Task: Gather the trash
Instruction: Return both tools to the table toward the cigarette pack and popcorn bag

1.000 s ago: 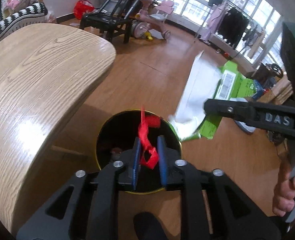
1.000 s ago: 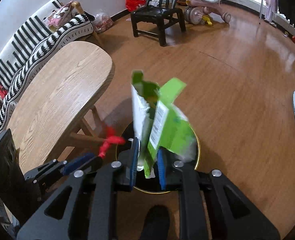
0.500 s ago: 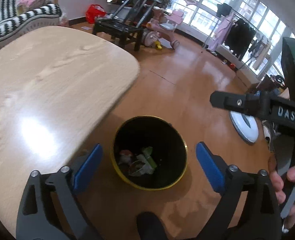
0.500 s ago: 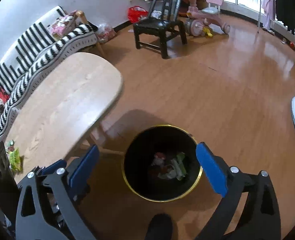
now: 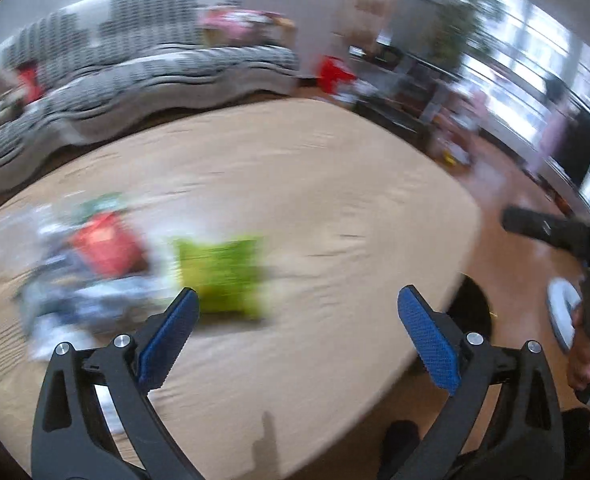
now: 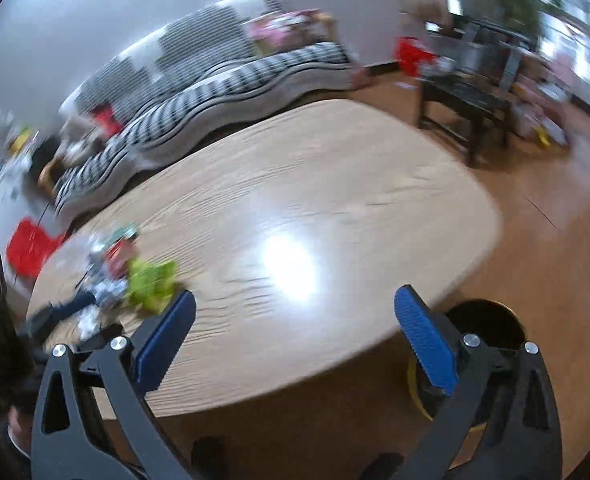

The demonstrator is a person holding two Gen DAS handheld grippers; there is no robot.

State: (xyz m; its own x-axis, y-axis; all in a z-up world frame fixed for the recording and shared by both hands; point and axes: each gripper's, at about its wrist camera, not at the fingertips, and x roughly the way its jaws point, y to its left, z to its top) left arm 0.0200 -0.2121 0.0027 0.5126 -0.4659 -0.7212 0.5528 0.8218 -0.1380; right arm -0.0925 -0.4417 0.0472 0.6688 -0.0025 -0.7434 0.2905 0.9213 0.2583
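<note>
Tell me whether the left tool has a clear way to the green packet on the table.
Probably yes. The left tool is wide open and empty, and the green packet lies on the table just ahead of its left finger with nothing over it. The view is blurred, so contact cannot be judged.

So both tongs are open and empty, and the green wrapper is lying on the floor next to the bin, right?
Not quite. Both tongs, left and right, are open and empty, but the green wrapper lies on the wooden table, beside the other trash, not on the floor. The left wrist view shows it, though blurred.
</note>
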